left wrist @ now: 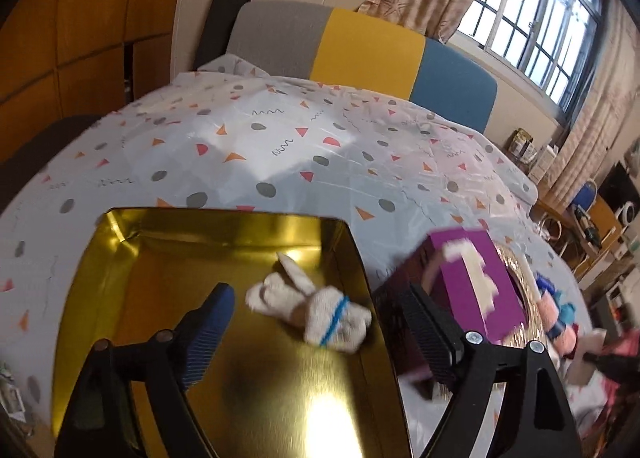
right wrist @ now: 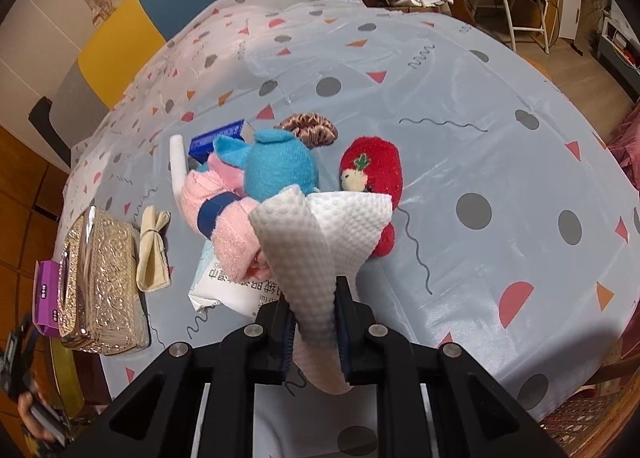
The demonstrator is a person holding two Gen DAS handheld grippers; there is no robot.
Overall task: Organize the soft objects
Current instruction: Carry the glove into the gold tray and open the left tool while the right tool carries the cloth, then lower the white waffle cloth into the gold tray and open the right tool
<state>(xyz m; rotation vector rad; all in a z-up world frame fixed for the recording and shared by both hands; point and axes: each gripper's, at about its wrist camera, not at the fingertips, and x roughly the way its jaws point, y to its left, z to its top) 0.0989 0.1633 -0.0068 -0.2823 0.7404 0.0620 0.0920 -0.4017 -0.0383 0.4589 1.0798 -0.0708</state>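
While the left gripper [left wrist: 316,328] hangs over a shiny gold tray [left wrist: 120,242] with its jaws spread wide and nothing pressed between them, a small white rolled sock [left wrist: 316,304] with a blue band lies on the tray floor, between the two fingers and clear of both. At about two o'clock from the sock, just past the tray's rim, stands a purple box [left wrist: 480,278] on a pale tablecloth [left wrist: 280,146] printed with grey dots and coral triangles.

From the right wrist view, the right gripper [right wrist: 316,332] has its jaws squeezed together on a white dimpled cloth [right wrist: 312,242], which rises from the pads and fans out above them. Behind the cloth, at twelve o'clock, a blue plush toy [right wrist: 278,168] touches a pink rolled towel [right wrist: 212,214] at its eight o'clock. A red plush [right wrist: 376,170] lies just beside the blue one, at its three o'clock. A brown satin scrunchie [right wrist: 312,128] sits further back. At nine o'clock from the gripper rests an ornate gold tissue box [right wrist: 100,282], with a cream tied cloth [right wrist: 152,250] near it.
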